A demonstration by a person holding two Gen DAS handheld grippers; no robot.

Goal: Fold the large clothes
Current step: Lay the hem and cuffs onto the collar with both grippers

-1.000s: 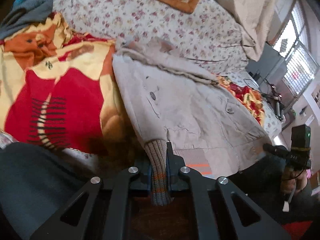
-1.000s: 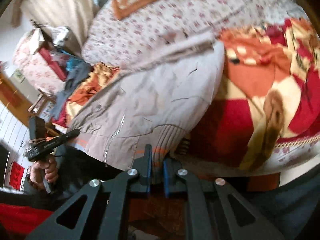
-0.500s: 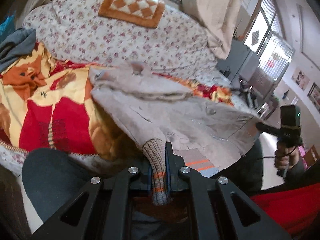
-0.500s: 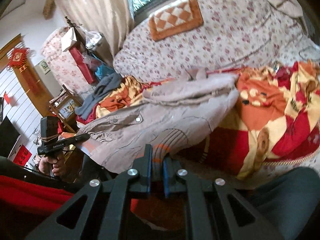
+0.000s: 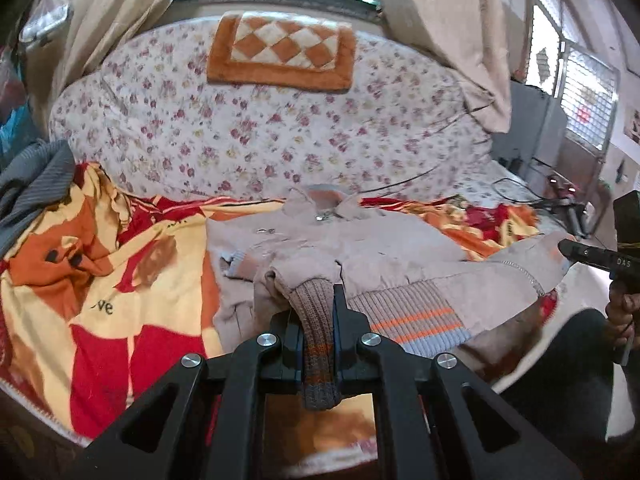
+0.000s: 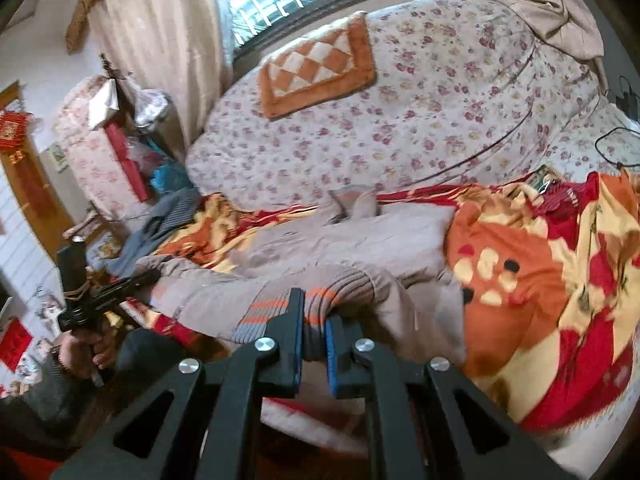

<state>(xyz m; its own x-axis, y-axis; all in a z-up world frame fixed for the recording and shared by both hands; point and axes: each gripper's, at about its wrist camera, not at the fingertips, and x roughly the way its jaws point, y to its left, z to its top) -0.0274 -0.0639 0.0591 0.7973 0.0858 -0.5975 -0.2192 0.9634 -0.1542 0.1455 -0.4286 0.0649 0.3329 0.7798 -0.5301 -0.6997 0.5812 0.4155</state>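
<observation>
A beige zip jacket [image 5: 360, 240] [image 6: 352, 240] with a ribbed, orange-striped hem lies front up on a red, orange and yellow blanket [image 5: 120, 280] [image 6: 540, 280], collar toward the far side. My left gripper [image 5: 316, 312] is shut on one corner of the ribbed hem [image 5: 404, 312]. The right gripper [image 6: 314, 316] is shut on the other corner of that hem [image 6: 340, 284]. Both corners are lifted off the blanket, so the lower half of the jacket hangs raised toward me. Each view shows the other gripper at its edge, held by a hand [image 6: 86, 348].
The bed carries a floral quilt [image 5: 280, 128] with an orange checkered cushion [image 5: 280, 52] on top. A grey garment [image 5: 32, 188] lies at the blanket's left end. Curtains and a window stand behind. Cables [image 5: 520, 192] lie at the right end of the bed.
Both grippers have risen and tilted up with the hem held, lifting the jacket's lower edge off the blanket; the window and curtains have come into view.
</observation>
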